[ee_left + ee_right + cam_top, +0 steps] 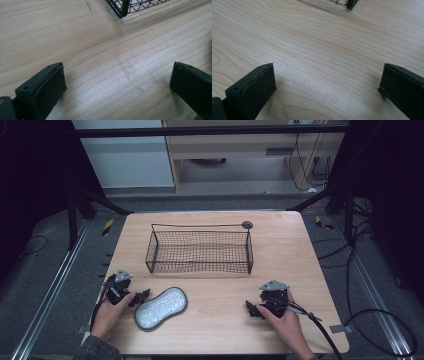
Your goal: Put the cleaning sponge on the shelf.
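High view puts the grey oval sponge pad (161,307) flat on my light wooden table (300,270), long axis diagonal, just right of my left gripper (142,296), both grippers' fingers wide, empty.

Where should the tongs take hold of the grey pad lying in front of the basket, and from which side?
Probably at the pad's narrowed middle, coming down from above. It lies flat on the table, angled, with rounded ends wider than its waist. The left tongs rest open right beside its near-left end.
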Demonstrator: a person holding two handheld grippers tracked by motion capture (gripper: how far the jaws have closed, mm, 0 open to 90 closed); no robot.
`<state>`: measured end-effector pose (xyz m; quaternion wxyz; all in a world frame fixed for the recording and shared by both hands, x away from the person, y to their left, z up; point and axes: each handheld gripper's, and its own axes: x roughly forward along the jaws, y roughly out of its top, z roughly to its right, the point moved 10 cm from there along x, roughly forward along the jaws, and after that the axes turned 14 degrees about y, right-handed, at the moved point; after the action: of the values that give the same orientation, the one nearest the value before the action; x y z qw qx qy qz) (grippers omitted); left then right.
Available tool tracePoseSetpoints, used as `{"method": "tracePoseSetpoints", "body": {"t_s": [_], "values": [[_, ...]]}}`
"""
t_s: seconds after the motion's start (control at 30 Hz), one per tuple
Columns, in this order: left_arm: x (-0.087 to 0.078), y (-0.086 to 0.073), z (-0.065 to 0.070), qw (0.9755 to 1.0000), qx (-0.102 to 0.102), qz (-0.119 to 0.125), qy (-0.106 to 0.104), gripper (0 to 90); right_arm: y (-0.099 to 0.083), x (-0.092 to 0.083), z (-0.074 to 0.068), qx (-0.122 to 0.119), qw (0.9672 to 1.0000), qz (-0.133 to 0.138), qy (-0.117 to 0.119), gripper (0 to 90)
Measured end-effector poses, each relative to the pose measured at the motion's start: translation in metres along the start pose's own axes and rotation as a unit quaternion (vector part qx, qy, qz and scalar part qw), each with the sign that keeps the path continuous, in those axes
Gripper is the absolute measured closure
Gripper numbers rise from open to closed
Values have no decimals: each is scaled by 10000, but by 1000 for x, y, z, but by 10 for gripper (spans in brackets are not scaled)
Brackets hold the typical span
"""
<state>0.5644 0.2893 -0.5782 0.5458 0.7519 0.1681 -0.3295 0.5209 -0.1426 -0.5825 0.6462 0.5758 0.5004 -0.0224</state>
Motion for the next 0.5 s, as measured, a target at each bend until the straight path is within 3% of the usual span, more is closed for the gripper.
{"method": "tracePoseSetpoints", "body": {"t_s": [0.3, 0.37, 0.5], "values": [[-21, 12, -3, 9999, 61, 108, -8, 30, -1, -1, -1, 0, 10000, 1, 17, 4], [-31, 14, -1, 9996, 274, 44, -27, 31, -1, -1, 0, -3, 10000, -8, 11, 4], [-42, 18, 4, 9989, 450, 30, -133, 38, -2, -2, -1, 2, 10000, -8, 15, 4]]}}
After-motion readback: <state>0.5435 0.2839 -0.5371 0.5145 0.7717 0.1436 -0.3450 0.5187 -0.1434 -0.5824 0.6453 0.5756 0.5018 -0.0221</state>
